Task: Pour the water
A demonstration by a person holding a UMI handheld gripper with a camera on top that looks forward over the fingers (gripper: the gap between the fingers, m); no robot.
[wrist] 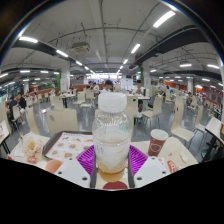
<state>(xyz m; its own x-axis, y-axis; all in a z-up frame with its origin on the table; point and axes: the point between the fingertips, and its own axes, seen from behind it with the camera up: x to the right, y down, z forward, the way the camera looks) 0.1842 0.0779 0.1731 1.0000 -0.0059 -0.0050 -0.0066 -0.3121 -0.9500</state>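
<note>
The fingers clamp a capped clear bottle, upright between the purple pads. With its cap on, nothing pours; tipping hastily may miss the red cup on the desk beyond.

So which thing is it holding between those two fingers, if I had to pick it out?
Start at the table with the patterned placemat, in the big canteen hall. Dead centre between the gripper's purple pads stands a clear plastic bottle with a white cap, tall and see-through. The red paper cup beside it is shorter and opaque.
</note>
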